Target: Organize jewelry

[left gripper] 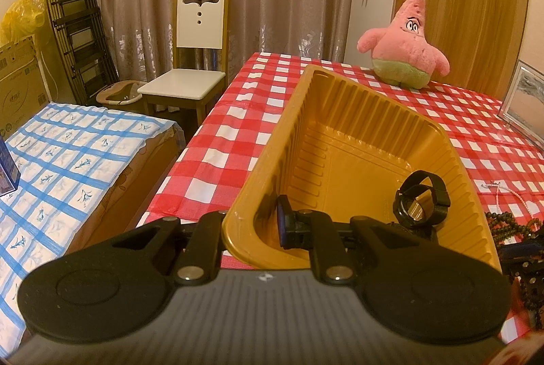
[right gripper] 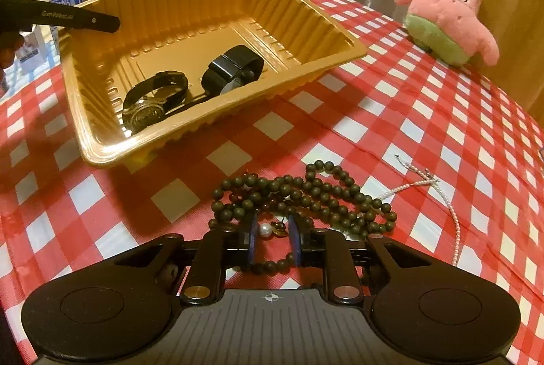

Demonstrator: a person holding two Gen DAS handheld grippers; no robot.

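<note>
The left claw [left gripper: 251,229] pinches the tray [left gripper: 357,113] rim, steadying it; the right claw [right gripper: 273,237], partly open, straddles the dark beads [right gripper: 306,191], seemingly gripping none yet

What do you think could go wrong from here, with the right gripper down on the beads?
1. The dark bead strand is tangled with an earring between the right gripper fingers, so lifting may drag both or drop one.
2. The left gripper, pinching the gold tray wall, could tip it and slide the two watches.
3. The pearl strand nearby may snag.
</note>
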